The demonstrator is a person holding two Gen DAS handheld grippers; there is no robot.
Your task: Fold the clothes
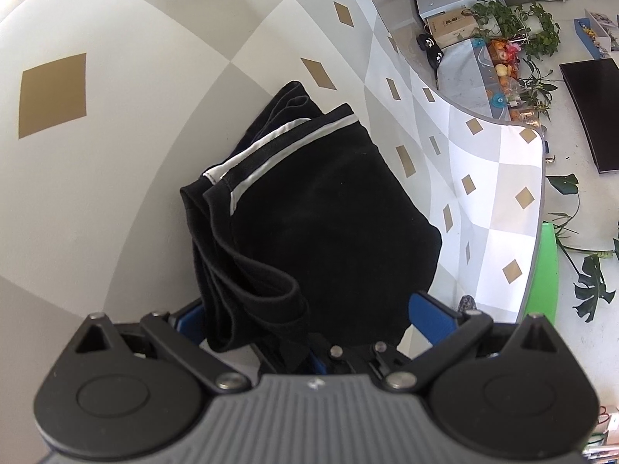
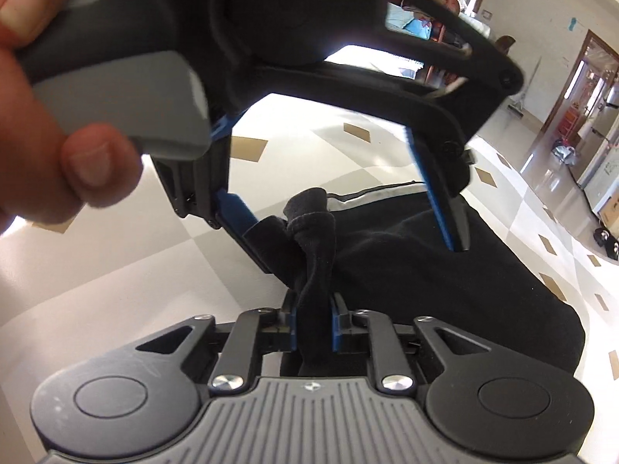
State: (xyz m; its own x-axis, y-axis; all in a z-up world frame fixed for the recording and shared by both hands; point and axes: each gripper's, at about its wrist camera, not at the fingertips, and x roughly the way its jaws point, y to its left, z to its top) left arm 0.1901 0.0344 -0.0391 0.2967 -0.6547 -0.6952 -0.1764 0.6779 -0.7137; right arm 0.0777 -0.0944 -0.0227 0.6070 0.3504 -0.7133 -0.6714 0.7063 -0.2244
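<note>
The folded black garment (image 1: 321,208) lies on the checked surface (image 1: 116,154), toward its right edge, with wide bare cloth to the left and only a narrow strip to the right. The left hand-held gripper (image 1: 309,305) stands wide, its blue fingers (image 1: 429,315) straddling the near end without pressing. The right hand-held gripper (image 2: 313,324) is nearly closed on a bunched black fold. Risk: pulling that bunch could drag the layers askew or toward the right edge. The two tools sit close together, so a swing may make them collide.
</note>
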